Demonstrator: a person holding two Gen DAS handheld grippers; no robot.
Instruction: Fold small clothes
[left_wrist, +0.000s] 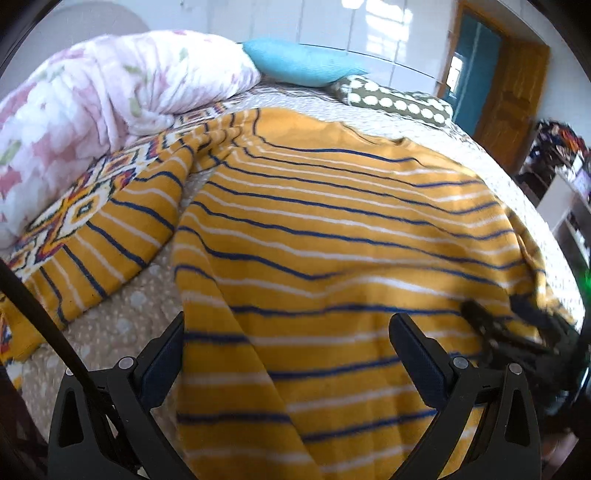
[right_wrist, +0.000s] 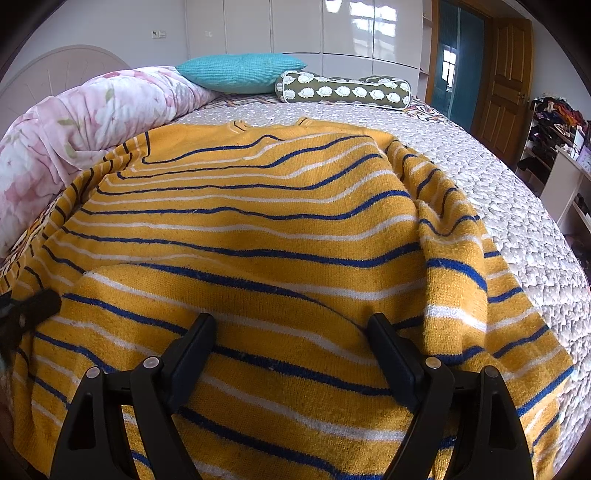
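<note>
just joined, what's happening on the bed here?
A person holds a two-finger gripper in each hand over a yellow striped sweater spread on the bed. Both the left gripper and the right gripper are open at the near hem, gripping nothing yet. One sleeve lies out to the left, the other sleeve is bunched on the right. No fold is visible so far. Pillows and a floral duvet sit beyond.

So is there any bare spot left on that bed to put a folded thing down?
Yes: the quilted bedspread lies bare right of the yellow striped sweater, up to the olive dotted bolster, plus a strip between sweater collar and teal cushion. The left side is crowded by the pink floral duvet.
</note>
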